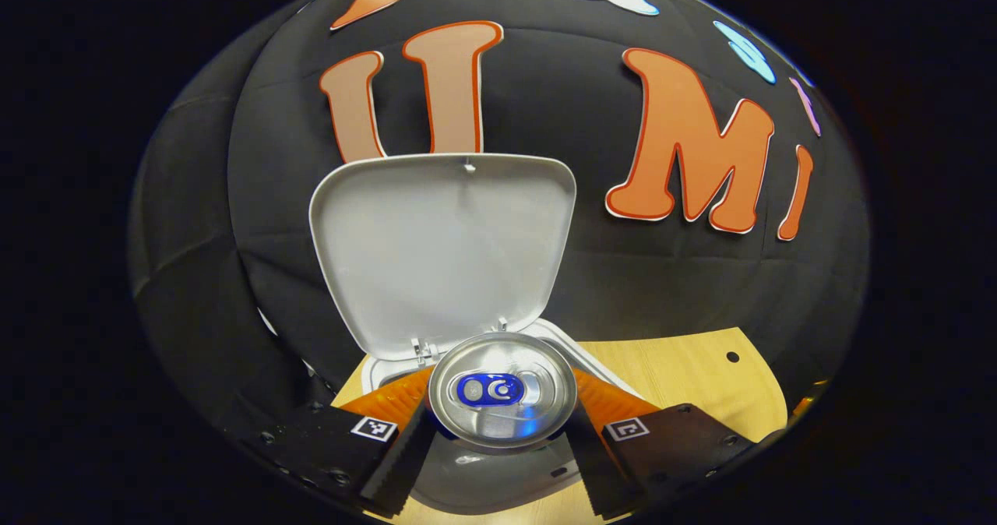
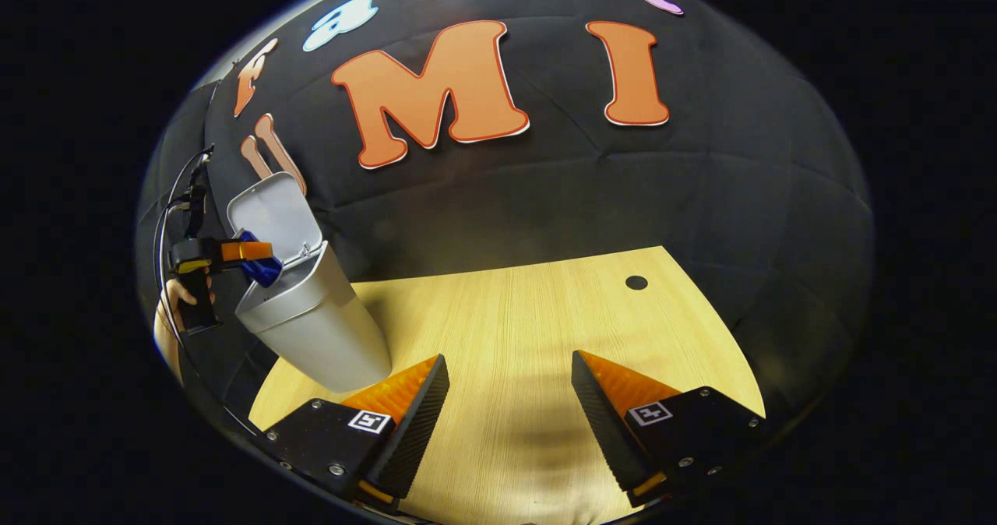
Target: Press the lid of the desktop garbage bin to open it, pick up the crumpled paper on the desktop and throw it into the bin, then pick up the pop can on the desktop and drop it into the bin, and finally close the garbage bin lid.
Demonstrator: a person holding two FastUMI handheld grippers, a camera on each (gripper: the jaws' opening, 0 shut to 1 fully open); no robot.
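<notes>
- Left gripper [image 1: 502, 463]: clamped on the pop can [image 1: 502, 391], one finger on each side of the can body. Can top faces the camera, with the pull tab visible.
- Can is held above the open mouth of the garbage bin [image 1: 565, 342]; pale bin rim shows just behind and beside the can.
- Bin lid [image 1: 440, 248] stands raised behind the can, hinged at the back edge, inner face toward the camera.
- Right gripper [image 2: 510, 424]: released, fingers spread wide with bare wooden desktop [image 2: 537, 315] between them, holding nothing.
- In the right gripper view, farther off at left: the bin [image 2: 315, 326] stands on the desktop's far left corner, lid [image 2: 273, 213] up.
- There the left gripper [image 2: 234, 252] holds the blue can [image 2: 261, 268] at the bin's opening; a hand [image 2: 175, 299] grips its handle.
- Crumpled paper: cannot tell where it is.
- Small dark hole [image 2: 636, 282] in the desktop near the far right edge.
</notes>
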